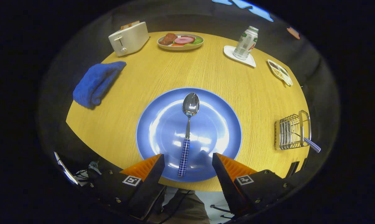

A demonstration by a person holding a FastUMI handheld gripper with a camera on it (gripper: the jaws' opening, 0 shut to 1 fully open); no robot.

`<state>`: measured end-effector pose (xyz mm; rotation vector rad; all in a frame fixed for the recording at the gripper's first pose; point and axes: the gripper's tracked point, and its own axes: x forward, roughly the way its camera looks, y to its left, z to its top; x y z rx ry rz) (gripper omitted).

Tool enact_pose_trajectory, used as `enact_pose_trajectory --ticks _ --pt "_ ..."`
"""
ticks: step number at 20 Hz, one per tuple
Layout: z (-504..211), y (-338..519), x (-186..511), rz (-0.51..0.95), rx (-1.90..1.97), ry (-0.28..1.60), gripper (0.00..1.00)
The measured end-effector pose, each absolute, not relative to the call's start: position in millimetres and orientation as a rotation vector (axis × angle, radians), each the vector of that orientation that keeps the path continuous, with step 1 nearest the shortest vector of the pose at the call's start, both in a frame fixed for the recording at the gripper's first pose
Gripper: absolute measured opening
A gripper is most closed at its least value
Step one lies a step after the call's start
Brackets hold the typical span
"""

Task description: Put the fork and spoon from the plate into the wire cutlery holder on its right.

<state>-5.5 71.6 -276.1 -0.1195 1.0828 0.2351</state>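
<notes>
The gripper (188, 161) hangs over the near edge of the round wooden table (137, 93), fingers spread wide and gripping nothing.

Between and just ahead of the fingers lies the steel spoon with a blue-and-white checked handle (187, 137). It rests on the glossy blue round plate (162, 130), handle end toward the near rim, bowl toward the plate's centre.

The wire cutlery holder (291, 130) stands near the table's right edge, well apart from the plate. A second checked handle (312, 145), probably the fork's, juts from it; the tines cannot be made out behind the wires.

Handling, as judged:
- The spoon is stiff and light.
- The polished neck and glazed plate will likely be slippery.
- Grasp the checked handle across its width, near mid-length.

The holder's far side and inner compartments are hard to make out.
</notes>
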Motion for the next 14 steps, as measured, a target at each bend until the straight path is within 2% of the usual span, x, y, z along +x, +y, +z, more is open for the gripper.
enact_pose_trajectory --ticks 5,8,11,13,14 --pt "-296 73 -8 0.249 -0.125 1.183 0.66" --pt "-300 79 -11 0.306 -0.154 1.225 0.66" --pt "-296 76 -5 0.288 -0.175 1.237 0.26" --pt "-306 76 -5 0.311 -0.200 1.255 0.11" --pt "-292 76 -4 0.317 -0.196 1.248 0.11"
